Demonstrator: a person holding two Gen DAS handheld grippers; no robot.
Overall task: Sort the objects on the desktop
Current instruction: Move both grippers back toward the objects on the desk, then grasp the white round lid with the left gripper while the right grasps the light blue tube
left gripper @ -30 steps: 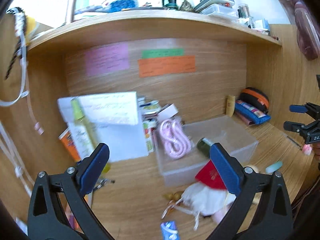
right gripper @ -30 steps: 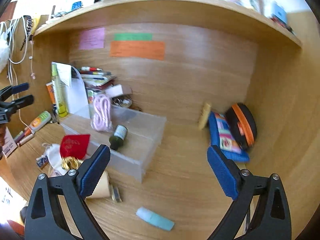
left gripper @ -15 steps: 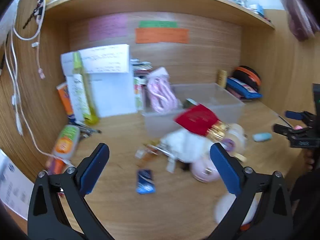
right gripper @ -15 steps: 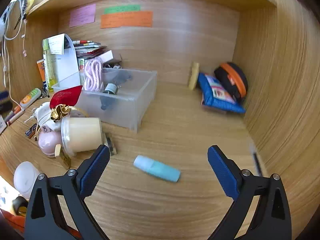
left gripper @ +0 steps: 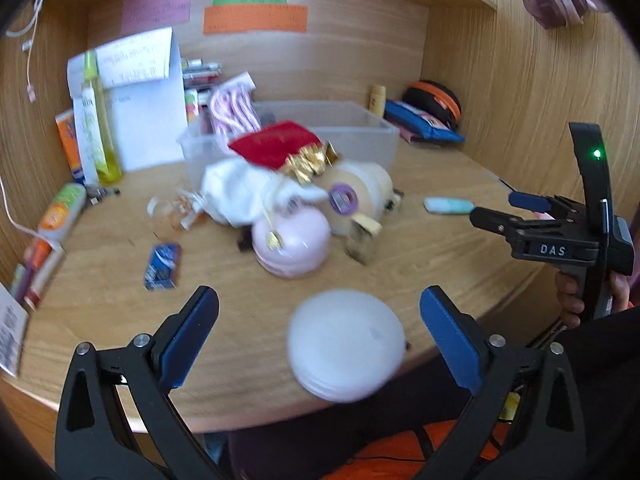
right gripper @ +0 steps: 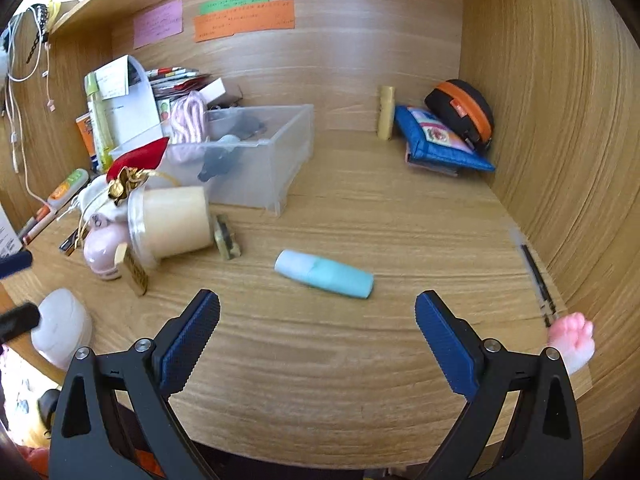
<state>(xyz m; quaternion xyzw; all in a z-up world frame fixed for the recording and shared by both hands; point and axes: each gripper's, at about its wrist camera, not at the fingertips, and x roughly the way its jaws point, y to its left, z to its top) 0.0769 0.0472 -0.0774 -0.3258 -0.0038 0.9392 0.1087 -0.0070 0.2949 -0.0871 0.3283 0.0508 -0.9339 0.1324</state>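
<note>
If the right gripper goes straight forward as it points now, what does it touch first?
Most likely the light blue tube, which lies on the desk just ahead of the open right gripper, roughly between its fingers. Bare wood lies before it. Depth is hard to judge; if the gripper travels above the desk, it may pass over the tube.

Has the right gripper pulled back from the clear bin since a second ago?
Yes. The right gripper has backed away toward the desk's front edge; the clear bin now sits farther off, with the teal tube ahead.

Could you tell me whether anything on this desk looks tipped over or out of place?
Yes: the cream candle jar lies on its side beside the clear bin, and a teal tube lies loose on the desk.
</note>
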